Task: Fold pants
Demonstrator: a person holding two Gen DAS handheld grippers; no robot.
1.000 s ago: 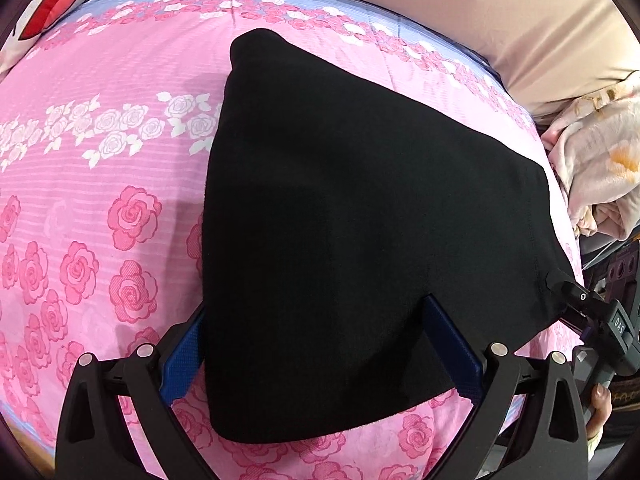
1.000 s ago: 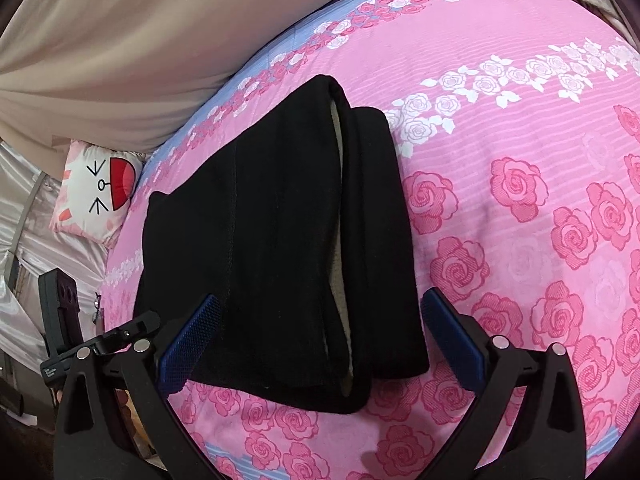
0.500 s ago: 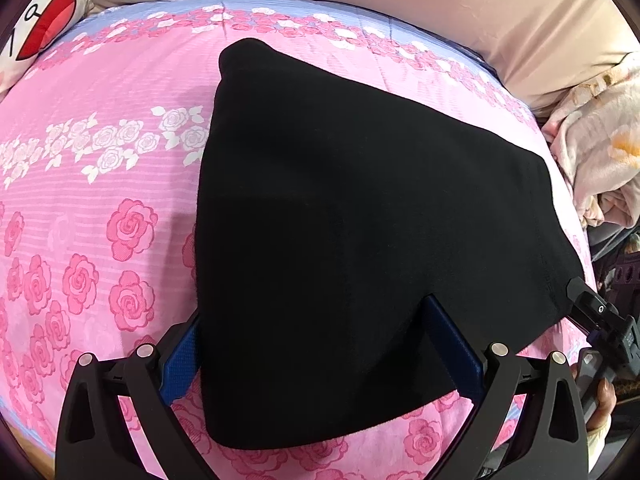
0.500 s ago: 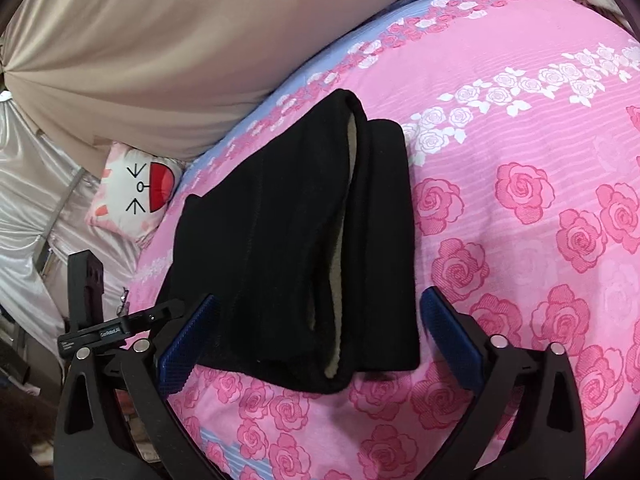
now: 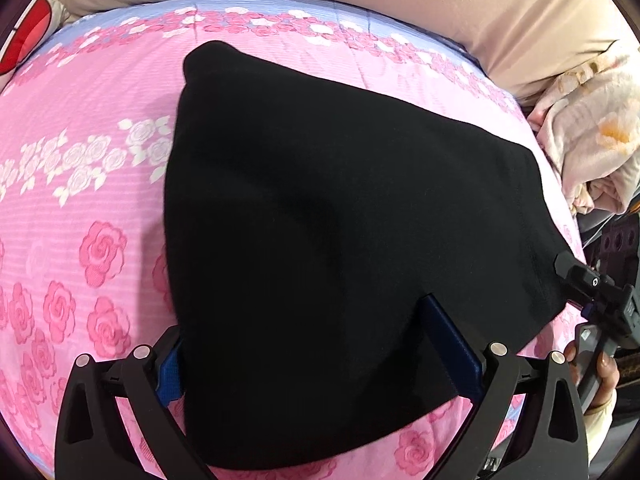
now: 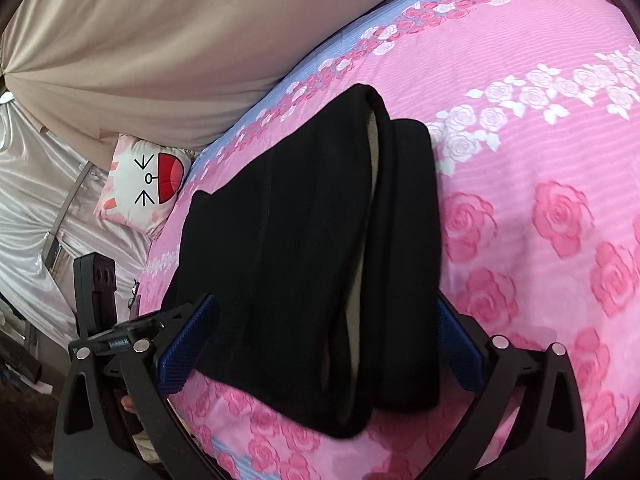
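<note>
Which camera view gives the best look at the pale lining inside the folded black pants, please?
The right wrist view: the pale lining shows as a light strip between folded layers of the black pants. The left wrist view shows only the pants' smooth black top, no lining.

I'm in a home bedroom: a bed (image 6: 560, 152) under a pink rose-print sheet, a cartoon-face pillow (image 6: 144, 184) off its far left corner, beige curtain (image 6: 160, 40) behind, crumpled bedding (image 5: 592, 136) beside.

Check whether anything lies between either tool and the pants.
Nothing visible does. The pants lie folded on the bedspread, and both open tools, left and right, already straddle their near edge.
</note>
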